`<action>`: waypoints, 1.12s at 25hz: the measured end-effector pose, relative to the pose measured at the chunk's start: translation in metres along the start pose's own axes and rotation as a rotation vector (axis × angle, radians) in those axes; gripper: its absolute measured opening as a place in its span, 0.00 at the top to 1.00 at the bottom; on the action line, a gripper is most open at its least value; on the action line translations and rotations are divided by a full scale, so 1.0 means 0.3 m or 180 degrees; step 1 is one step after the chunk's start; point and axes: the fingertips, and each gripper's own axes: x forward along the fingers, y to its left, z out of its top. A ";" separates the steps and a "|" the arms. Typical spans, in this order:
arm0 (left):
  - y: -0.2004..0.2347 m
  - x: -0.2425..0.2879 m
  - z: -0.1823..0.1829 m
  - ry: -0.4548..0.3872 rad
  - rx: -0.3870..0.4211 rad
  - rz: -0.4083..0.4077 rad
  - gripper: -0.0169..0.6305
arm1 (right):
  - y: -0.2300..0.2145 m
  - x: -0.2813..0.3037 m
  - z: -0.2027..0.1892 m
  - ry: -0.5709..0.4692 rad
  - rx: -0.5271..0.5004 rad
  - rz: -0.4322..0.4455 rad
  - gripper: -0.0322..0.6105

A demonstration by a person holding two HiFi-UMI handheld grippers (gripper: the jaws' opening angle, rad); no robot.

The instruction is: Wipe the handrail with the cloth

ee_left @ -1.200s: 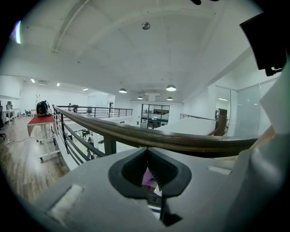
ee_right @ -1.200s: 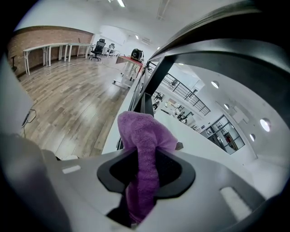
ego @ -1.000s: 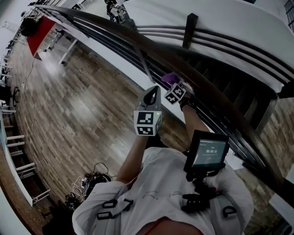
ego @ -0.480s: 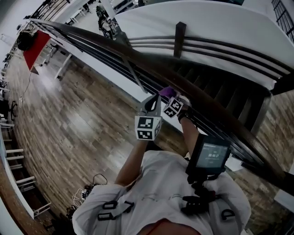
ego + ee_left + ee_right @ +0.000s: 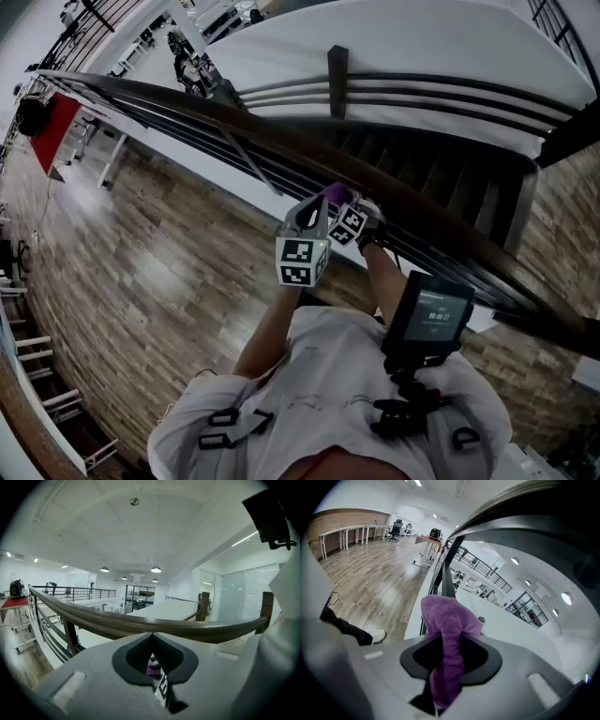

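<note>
**Cloth Held at the Handrail**

The right gripper view showed the right gripper (image 5: 451,654) with its 2 fingers pinching the purple cloth (image 5: 449,616), which bunched beyond the tips. Only the head view placed that cloth up at the dark handrail (image 5: 187,101). Just beside it, the left gripper (image 5: 151,644) had its fingers pressed together on nothing.

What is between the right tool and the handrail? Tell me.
Only the purple cloth, clamped in the right tool and bunched toward the handrail; the right gripper view shows it.
</note>
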 end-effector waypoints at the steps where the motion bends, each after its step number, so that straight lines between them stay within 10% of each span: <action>1: -0.018 0.003 -0.001 0.0005 0.0002 -0.0032 0.97 | -0.001 -0.013 -0.023 0.0040 -0.0002 -0.0011 0.79; 28: -0.424 0.041 -0.038 0.0090 0.0297 -0.0801 0.97 | -0.053 -0.253 -0.436 0.0289 0.0392 -0.0360 0.78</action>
